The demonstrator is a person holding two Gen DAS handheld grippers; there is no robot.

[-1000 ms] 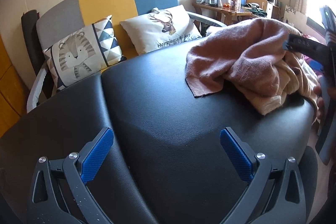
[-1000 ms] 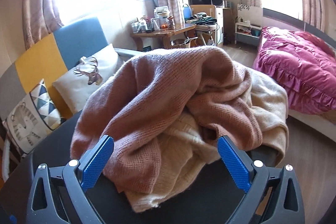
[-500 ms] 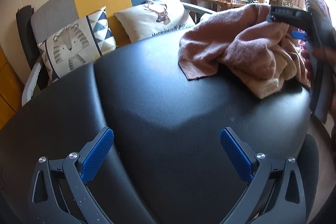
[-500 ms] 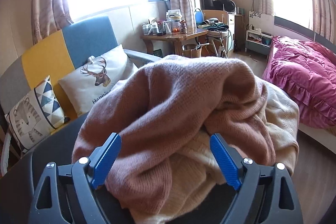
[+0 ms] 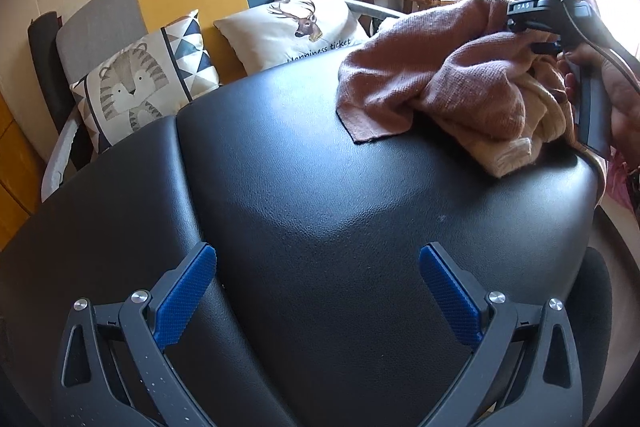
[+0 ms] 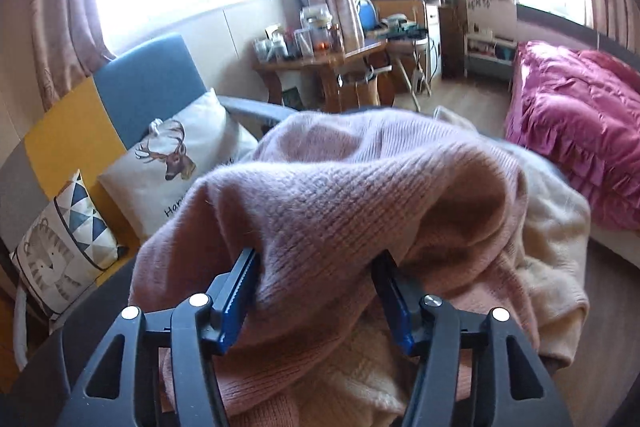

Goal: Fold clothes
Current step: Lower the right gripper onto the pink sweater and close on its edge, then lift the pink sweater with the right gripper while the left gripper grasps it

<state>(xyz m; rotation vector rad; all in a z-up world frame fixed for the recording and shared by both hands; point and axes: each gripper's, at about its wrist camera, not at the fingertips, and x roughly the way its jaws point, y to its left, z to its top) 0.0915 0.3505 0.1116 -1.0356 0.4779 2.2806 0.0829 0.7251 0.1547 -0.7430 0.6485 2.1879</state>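
Observation:
A crumpled pink knit sweater (image 5: pixel 420 79) lies heaped over a cream knit garment (image 5: pixel 516 151) at the far right of a black padded surface (image 5: pixel 320 167). My right gripper (image 6: pixel 316 259) is pushed into the pile. Its jaws are closing, and a thick fold of the pink sweater (image 6: pixel 340 195) fills the gap and touches both blue pads. The cream garment (image 6: pixel 552 227) shows under and right of that fold. In the left wrist view the right gripper (image 5: pixel 532 35) and the hand holding it sit on the heap. My left gripper (image 5: pixel 316 255) hangs open over bare black padding, holding nothing.
Behind the surface stands a grey, yellow and blue sofa with a tiger cushion (image 5: pixel 136 83) and a deer cushion (image 5: pixel 296 27). A cluttered wooden table (image 6: pixel 320 59) is further back. A bed with magenta bedding (image 6: pixel 572 131) lies to the right.
The right gripper has moved forward into the pile and its jaws have narrowed from wide apart to closing around a fold of the pink sweater. The left gripper has stayed open and hardly moved.

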